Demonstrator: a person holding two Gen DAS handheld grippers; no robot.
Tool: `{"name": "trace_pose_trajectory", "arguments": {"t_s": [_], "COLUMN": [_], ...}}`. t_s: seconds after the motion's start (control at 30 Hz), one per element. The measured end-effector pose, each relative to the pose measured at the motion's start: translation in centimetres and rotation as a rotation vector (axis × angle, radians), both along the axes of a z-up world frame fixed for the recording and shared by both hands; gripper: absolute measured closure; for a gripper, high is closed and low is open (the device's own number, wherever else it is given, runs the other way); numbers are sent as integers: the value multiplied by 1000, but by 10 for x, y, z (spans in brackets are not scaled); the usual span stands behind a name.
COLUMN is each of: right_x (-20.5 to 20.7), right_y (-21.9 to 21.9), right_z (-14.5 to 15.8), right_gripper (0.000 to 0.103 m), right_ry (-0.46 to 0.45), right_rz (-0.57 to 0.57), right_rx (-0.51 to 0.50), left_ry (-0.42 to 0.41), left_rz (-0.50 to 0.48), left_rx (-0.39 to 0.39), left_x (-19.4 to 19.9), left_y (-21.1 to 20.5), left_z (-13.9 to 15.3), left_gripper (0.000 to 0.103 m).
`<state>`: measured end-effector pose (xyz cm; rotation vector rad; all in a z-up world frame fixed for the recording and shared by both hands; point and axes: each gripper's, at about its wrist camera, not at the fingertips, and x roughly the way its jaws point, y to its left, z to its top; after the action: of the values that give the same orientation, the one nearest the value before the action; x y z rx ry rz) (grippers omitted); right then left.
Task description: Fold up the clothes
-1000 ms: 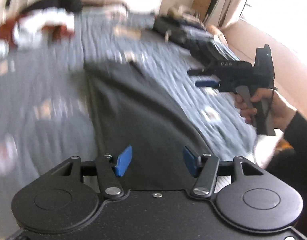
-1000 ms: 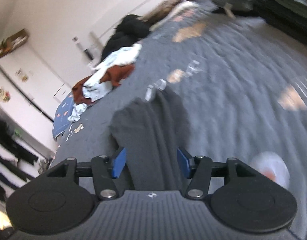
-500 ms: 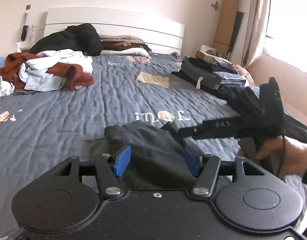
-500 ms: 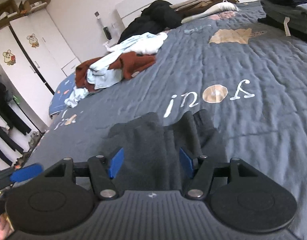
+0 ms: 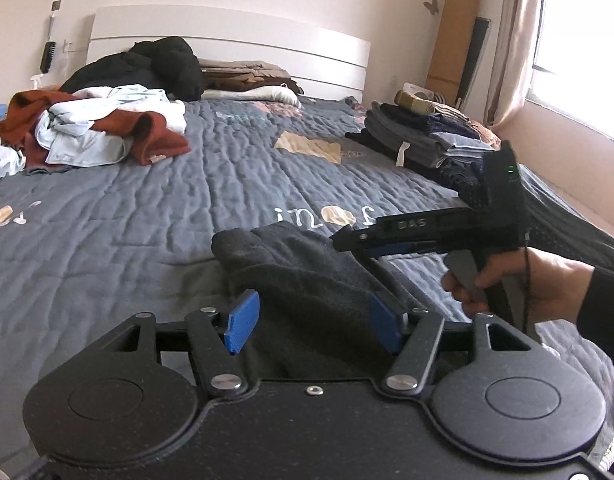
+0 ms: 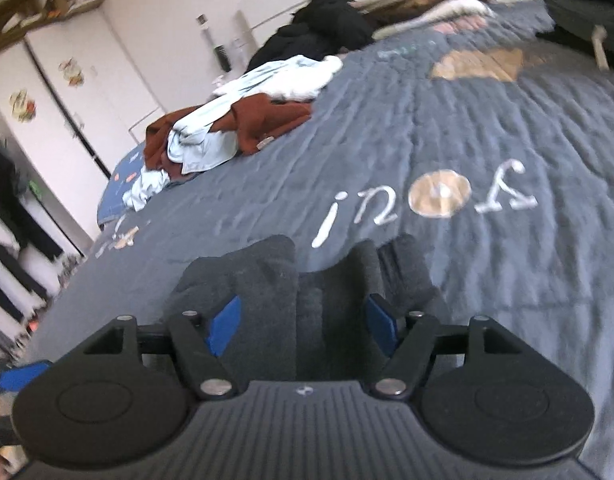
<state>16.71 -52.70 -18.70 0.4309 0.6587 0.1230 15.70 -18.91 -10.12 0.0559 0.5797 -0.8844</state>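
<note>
Left wrist view: both hand-held grippers [image 5: 314, 326] [image 6: 303, 326] open, just widened, dark garment [image 5: 307, 280] between, unpinched.

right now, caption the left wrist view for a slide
Left gripper open over a folded dark garment on the grey quilt, right gripper alongside.

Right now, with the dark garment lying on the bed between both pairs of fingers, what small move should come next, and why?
Probably draw both grippers back clear. The left gripper and right gripper have just been opening, the dark garment lies doubled on the quilt, and neither seems to pinch it.
</note>
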Motion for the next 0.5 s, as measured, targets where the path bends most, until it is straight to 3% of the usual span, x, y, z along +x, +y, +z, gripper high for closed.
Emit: {"name": "trace_pose_trajectory", "arguments": {"t_s": [0.5], "right_x": [19], "right_y": [26], "right_z": [-8], "right_gripper": [35], "right_ry": [60], "right_rz": [50], "right_rx": [-38], "left_ry": [2], "left_rz": [13], "left_rx": [14], "left_x": [0], "left_y": [1], "left_z": [-2], "left_gripper": [41]}}
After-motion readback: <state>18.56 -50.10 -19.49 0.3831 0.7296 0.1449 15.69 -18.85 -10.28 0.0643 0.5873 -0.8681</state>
